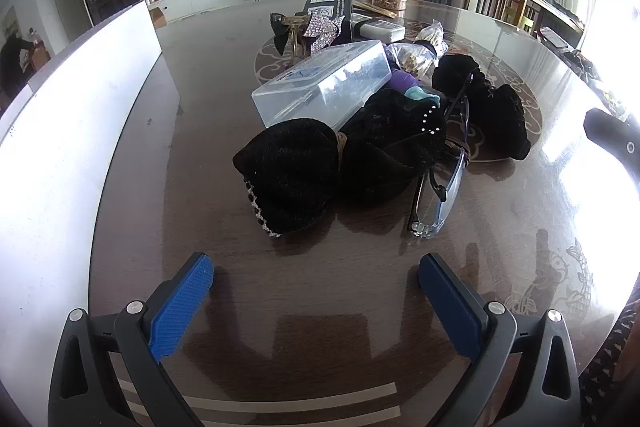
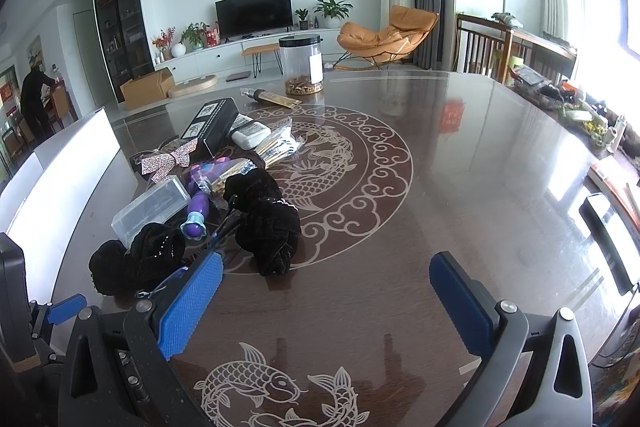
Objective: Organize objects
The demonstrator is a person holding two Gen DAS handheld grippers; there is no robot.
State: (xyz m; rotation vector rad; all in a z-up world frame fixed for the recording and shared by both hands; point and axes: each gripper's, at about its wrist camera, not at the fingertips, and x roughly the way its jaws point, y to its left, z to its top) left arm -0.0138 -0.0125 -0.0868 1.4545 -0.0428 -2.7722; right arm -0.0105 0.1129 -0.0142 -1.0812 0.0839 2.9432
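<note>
The left gripper has its fingers wide apart and holds nothing. The right gripper is wide apart too, and empty. Both hang low over the dark table, near its front edge.

The things to sort lie in one messy pile. The landmark is the clear box, a see-through plastic case with a lid. Just in front of the box lies a black bow made of soft velvet. The box leans on the bow. To the right of the bow, touching it, lie the glasses, with one arm up against the cloth. Further right of the box is a second black bow. Behind the box sits a sparkly bow and a black carton. A purple toy pokes out from behind the box on its right side.

The black bow looks light and squishy. It will bend when squeezed, so the best place to pinch is probably the tight knot in the middle, where it is bunched. It should not slip much. But the box rests on it, so pulling it may tip the box.

The glasses look thin and easy to break. The safest hold is likely the frame by the hinge, not the lens. They are tangled with the cloth, so they may drag along.

The box looks stiff, smooth and slippery. Taking it across its short sides seems best.
</note>
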